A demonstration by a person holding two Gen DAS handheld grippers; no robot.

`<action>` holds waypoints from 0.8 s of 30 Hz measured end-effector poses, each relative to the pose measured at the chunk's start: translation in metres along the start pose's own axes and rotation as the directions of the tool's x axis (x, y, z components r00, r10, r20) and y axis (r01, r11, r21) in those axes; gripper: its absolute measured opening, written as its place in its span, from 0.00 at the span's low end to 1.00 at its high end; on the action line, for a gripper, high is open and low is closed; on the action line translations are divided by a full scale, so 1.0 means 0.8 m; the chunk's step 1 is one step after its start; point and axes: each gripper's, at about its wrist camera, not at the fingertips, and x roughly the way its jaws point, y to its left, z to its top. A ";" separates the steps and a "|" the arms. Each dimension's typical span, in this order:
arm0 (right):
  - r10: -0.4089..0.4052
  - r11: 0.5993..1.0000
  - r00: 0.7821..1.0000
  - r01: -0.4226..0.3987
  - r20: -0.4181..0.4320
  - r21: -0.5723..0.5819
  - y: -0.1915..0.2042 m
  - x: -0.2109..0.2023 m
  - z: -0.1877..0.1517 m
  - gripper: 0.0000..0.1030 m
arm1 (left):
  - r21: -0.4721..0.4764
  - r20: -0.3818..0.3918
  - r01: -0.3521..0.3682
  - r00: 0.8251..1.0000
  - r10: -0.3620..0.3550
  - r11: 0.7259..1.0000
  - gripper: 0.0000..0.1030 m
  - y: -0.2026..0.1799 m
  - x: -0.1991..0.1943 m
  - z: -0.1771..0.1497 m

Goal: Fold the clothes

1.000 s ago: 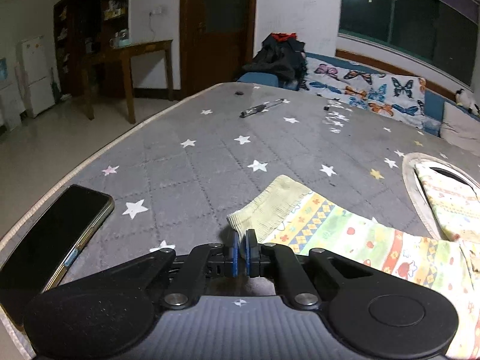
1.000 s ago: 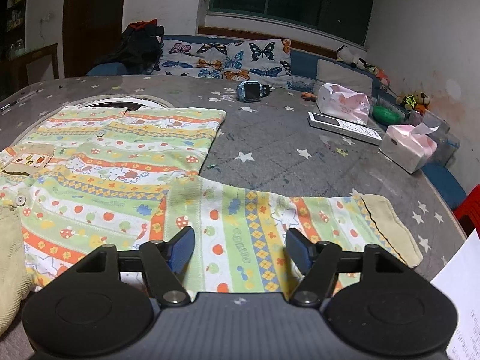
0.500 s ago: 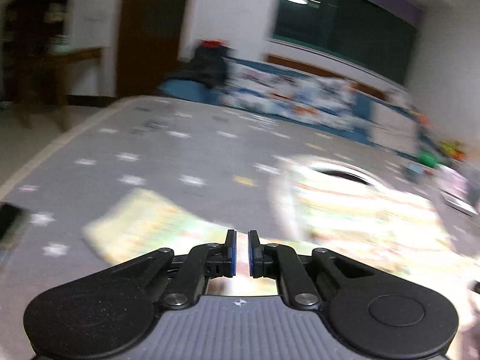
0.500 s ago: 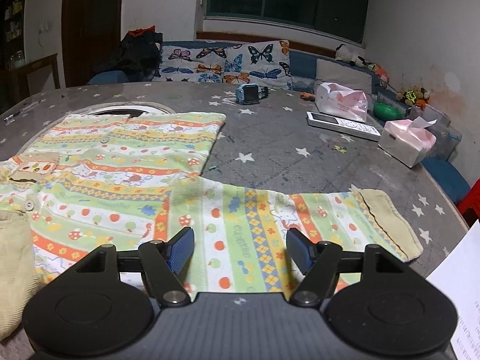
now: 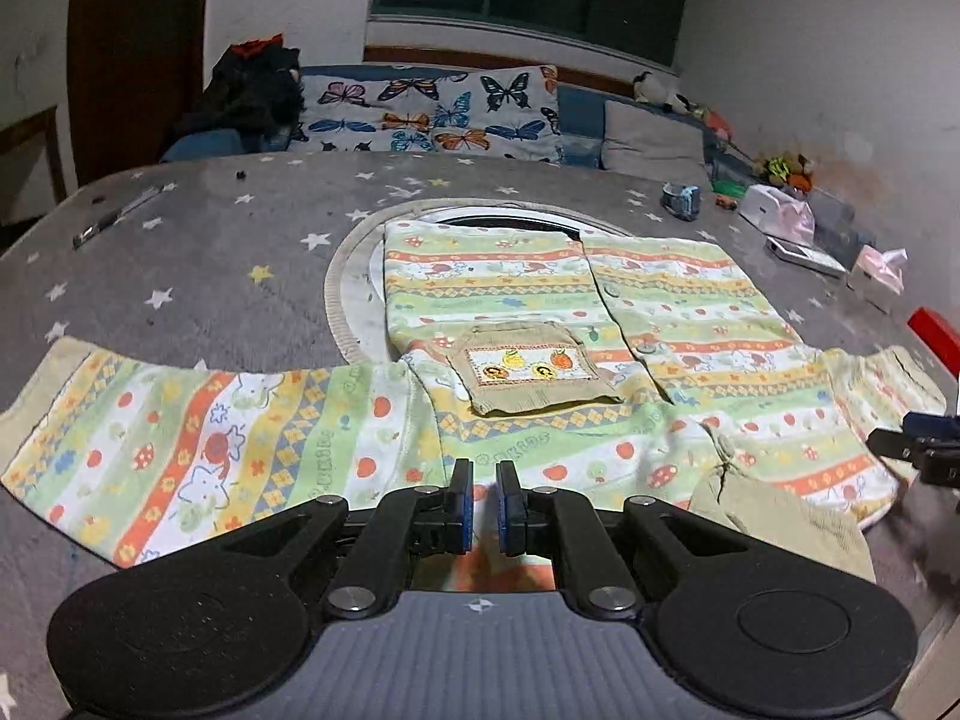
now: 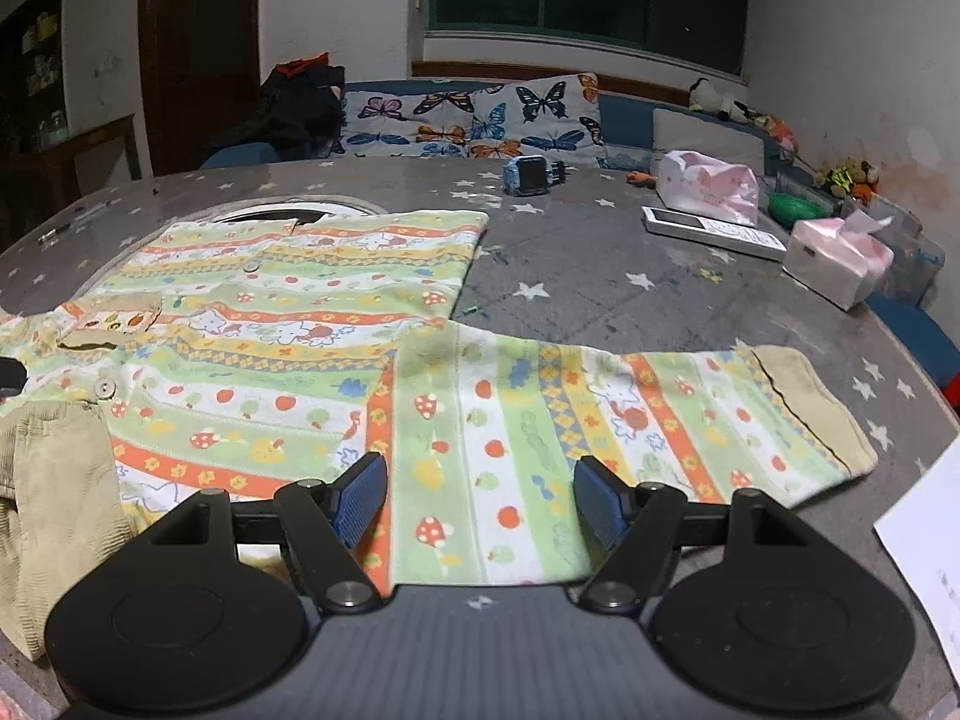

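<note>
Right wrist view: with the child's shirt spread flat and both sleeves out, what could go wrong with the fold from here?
The tan collar is already bunched, so a fold could trap that lump. The right gripper hangs open over the sleeve; a shallow pinch might catch only the top layer. A wide sleeve swing could perhaps brush the remote or tissue pack.

Open grey worktop [image 6: 600, 276] between the spread shirt [image 6: 288, 312] and the right-side clutter. Far right blocked: remote [image 6: 711, 231], two tissue packs [image 6: 837, 255], blue watch [image 6: 528, 175] beyond. Near right edge, white paper [image 6: 927, 546]. Left of shirt, bare starred cloth; a pen [image 5: 117, 217] far left.
</note>
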 end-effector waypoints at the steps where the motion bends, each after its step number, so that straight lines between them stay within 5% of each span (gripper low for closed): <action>1: -0.004 1.000 1.000 0.004 0.000 0.013 -0.004 -0.002 -0.001 0.69 | 0.002 -0.001 0.002 1.000 -0.002 1.000 0.09 0.000 -0.001 0.001; 10: -0.030 0.995 1.000 0.030 -0.001 0.094 -0.041 -0.017 -0.014 0.69 | 0.004 -0.013 0.012 1.000 -0.012 1.000 0.09 -0.006 0.006 0.008; 20: -0.265 0.944 0.964 0.255 0.022 0.209 -0.133 -0.013 -0.002 0.66 | -0.012 -0.007 0.026 1.000 -0.026 1.000 0.10 -0.011 0.002 0.020; 24: -0.280 0.930 0.960 0.272 -0.001 0.246 -0.162 0.000 0.001 0.65 | 0.000 -0.008 0.020 1.000 -0.020 1.000 0.14 -0.017 0.002 0.020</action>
